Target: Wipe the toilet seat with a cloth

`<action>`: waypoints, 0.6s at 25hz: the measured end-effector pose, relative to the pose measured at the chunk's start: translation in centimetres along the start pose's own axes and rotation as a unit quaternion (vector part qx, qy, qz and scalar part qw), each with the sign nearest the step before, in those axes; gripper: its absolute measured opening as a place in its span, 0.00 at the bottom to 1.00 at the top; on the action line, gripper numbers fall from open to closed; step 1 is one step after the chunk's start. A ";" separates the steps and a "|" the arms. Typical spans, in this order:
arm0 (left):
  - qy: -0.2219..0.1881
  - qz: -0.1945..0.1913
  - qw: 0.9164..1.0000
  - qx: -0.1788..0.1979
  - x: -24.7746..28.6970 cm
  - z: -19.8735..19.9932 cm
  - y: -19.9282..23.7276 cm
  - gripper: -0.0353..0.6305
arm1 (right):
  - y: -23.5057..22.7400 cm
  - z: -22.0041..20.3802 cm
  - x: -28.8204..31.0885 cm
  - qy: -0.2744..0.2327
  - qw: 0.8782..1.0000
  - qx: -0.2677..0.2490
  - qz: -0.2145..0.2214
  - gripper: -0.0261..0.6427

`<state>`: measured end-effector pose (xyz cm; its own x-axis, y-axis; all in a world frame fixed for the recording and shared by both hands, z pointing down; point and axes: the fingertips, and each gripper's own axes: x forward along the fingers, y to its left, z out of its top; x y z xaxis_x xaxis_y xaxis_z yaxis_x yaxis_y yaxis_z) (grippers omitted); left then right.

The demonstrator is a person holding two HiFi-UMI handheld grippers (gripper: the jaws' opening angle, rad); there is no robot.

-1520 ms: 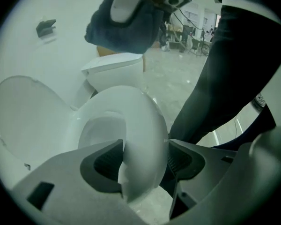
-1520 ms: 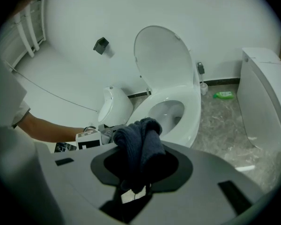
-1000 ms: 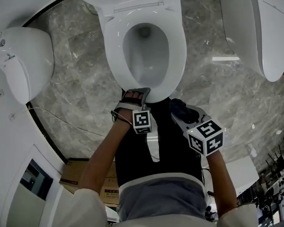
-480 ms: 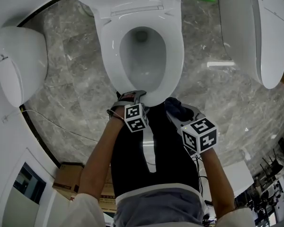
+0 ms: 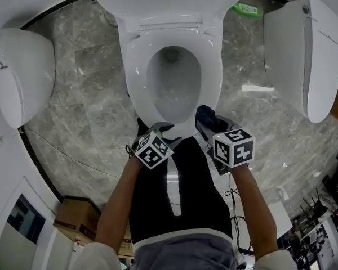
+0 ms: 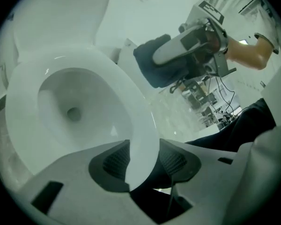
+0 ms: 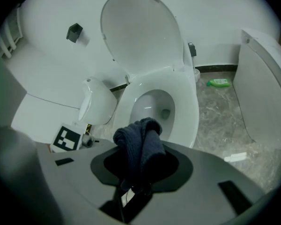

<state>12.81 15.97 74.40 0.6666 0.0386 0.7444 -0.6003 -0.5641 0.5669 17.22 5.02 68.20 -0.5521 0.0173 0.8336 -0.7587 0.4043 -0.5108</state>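
Near the front of the toilet, my left gripper (image 6: 144, 162) has just been closing on the near rim of the seat (image 5: 213, 77), with its pads touching both sides. My right gripper (image 7: 141, 165) is clamped on a bunched dark cloth (image 7: 139, 137), just above the seat's near right. I'd steady the seat, press the cloth flat, then sweep evenly around the ring.

— Where can I pass?
— Above the seat (image 5: 214, 77) it's open ahead of my right gripper (image 5: 211, 127).
— And what blocks?
— Raised lid (image 7: 140, 32) behind; left toilet (image 5: 22, 66) and right toilet (image 5: 304, 61) flank it, with strips of floor (image 5: 96, 94) between.
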 end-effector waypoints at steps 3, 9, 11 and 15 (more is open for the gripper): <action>-0.027 0.030 0.999 -0.019 -2.1 0.3 1.0 0.17 | -0.8 1.9 1.7 -0.008 1.000 0.002 -0.018 0.20; -0.062 0.052 0.995 -0.059 -5.7 0.1 1.5 0.12 | -1.0 6.9 4.7 -0.028 0.999 -0.019 -0.043 0.20; -0.073 0.060 0.993 -0.076 -6.7 -0.2 1.6 0.10 | -1.1 8.4 5.8 -0.030 0.998 -0.030 -0.053 0.20; -0.099 0.076 0.986 -0.111 -9.2 -0.7 1.9 0.07 | -1.4 11.1 7.9 -0.035 0.996 -0.024 -0.072 0.20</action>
<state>5.21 15.15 68.87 0.6218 -0.2060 0.7556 -0.7669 -0.3556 0.5342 10.08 -5.56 73.21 -0.4627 -0.1075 0.8800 -0.8150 0.4420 -0.3746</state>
